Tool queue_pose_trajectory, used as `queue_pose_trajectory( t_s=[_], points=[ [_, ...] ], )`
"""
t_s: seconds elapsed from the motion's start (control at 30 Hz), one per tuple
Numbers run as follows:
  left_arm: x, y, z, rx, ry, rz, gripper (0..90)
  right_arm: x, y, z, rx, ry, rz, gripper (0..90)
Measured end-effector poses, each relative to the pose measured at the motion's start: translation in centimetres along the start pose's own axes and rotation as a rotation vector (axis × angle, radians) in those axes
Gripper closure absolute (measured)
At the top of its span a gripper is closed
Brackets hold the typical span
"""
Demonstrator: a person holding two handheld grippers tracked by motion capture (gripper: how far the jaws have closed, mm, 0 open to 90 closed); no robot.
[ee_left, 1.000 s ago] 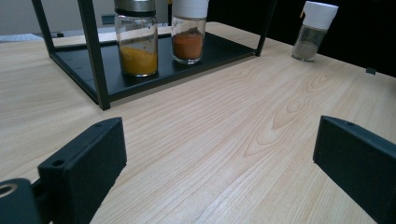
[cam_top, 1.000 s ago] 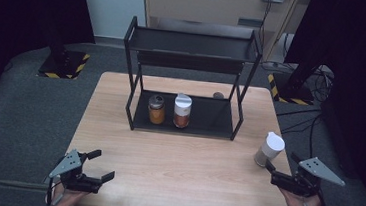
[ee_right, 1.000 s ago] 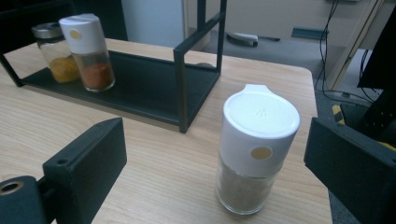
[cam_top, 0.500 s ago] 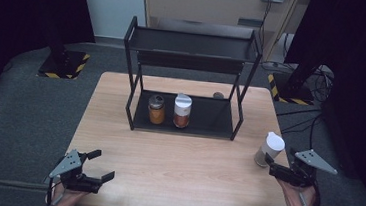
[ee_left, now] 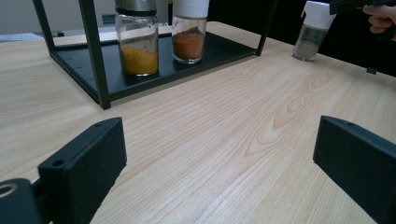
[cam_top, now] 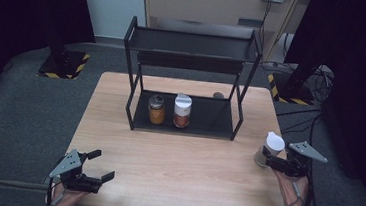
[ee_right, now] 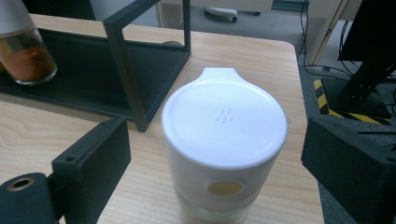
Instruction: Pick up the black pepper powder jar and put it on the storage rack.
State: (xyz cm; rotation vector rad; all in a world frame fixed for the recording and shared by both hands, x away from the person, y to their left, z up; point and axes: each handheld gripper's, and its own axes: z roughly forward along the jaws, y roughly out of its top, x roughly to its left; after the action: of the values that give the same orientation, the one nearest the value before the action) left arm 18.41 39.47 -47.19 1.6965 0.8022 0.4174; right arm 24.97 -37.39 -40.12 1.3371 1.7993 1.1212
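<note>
Right tongs [ee_right: 215,163] now straddle white-capped glass spice jar [ee_right: 224,154].

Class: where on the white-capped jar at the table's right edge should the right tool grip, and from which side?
Grip the white-capped jar across its round white cap, likely from the right table edge: it stands upright, and the open right tool already straddles the cap.

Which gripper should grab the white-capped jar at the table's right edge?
Right. The right gripper already has its open jaws either side of the white-capped jar, so it likely only needs to close. The left gripper sits open at the table's opposite near corner.
</note>
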Motion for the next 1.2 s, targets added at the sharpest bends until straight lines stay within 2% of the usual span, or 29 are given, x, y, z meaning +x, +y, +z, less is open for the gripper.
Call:
queue_pose_trajectory(
  t_s=[0.47, 0.67, 0.73, 0.9, 1.2],
  points=[
    [0.0, 0.0, 0.0, 0.001, 0.000, -0.003, 1.7, -0.4, -0.1, 2.2, 0.029, -0.015, 0.041, 15.9],
    [0.0, 0.0, 0.0, 0.001, 0.000, -0.002, 1.8, -0.6, -0.4, 2.3, 0.028, 0.009, 0.037, 29.5],
    [0.0, 0.0, 0.0, 0.001, -0.001, -0.002, 1.7, -0.2, -0.4, 2.3, 0.024, -0.001, 0.021, 30.2],
    [0.0, 0.0, 0.0, 0.000, -0.001, -0.003, 1.8, 0.1, -0.6, 2.3, 0.015, -0.012, 0.027, 30.4],
    [0.1, 0.0, 0.0, -0.001, -0.001, -0.004, 1.8, 0.1, -0.4, 2.2, 0.021, -0.003, 0.030, 30.5]
  ],
)
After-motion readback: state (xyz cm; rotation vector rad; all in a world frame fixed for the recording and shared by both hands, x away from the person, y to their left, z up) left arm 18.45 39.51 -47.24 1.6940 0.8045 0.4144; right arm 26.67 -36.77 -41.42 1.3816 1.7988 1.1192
